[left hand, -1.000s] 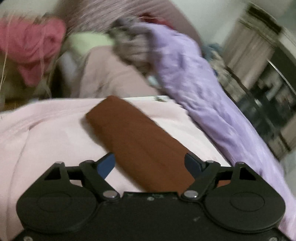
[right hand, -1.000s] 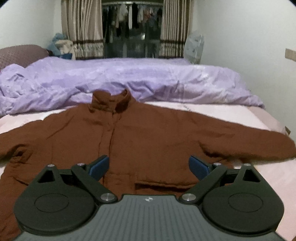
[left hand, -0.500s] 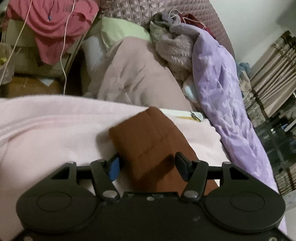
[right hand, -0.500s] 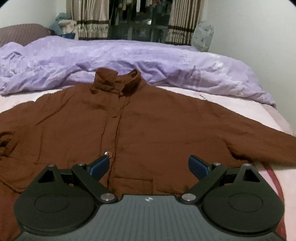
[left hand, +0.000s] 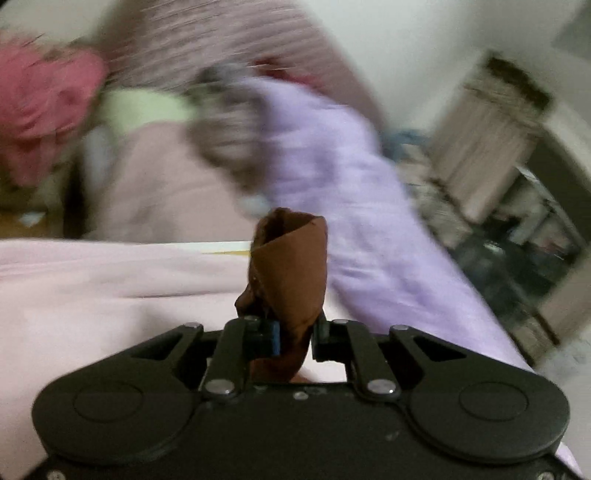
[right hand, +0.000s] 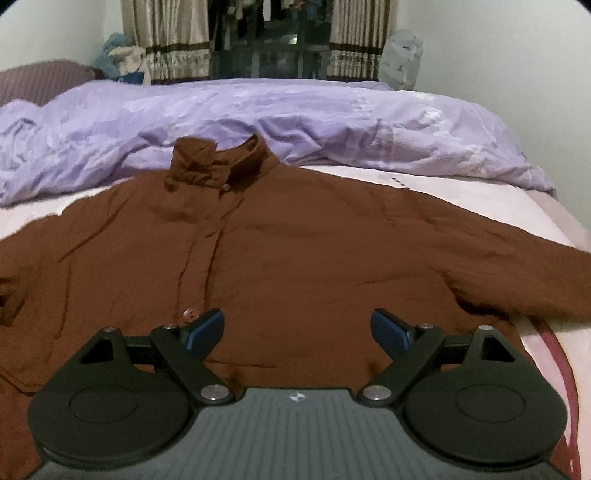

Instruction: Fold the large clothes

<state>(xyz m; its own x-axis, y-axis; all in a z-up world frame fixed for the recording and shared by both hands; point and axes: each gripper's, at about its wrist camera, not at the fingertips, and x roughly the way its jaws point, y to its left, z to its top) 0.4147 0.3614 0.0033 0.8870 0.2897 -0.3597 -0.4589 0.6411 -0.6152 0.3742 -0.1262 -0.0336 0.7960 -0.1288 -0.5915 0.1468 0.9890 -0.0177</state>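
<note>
I'm seeing a dim bedroom: white walls (right hand: 498, 55), striped curtains (right hand: 166, 40), rumpled purple duvet (right hand: 258, 110) across the bed.

A home bedroom: a bed (right hand: 461, 192) with pink sheet, a rumpled lilac duvet (right hand: 258, 114), a quilted headboard (right hand: 40, 79), striped curtains (right hand: 170, 37), and clothes hanging beyond the dark window (right hand: 269, 33)

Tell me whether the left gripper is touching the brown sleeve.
Touching. The left wrist view shows the left gripper, whose jaws have just been closing, pinched on the bunched brown sleeve, with cloth squeezed between the pads.
</note>
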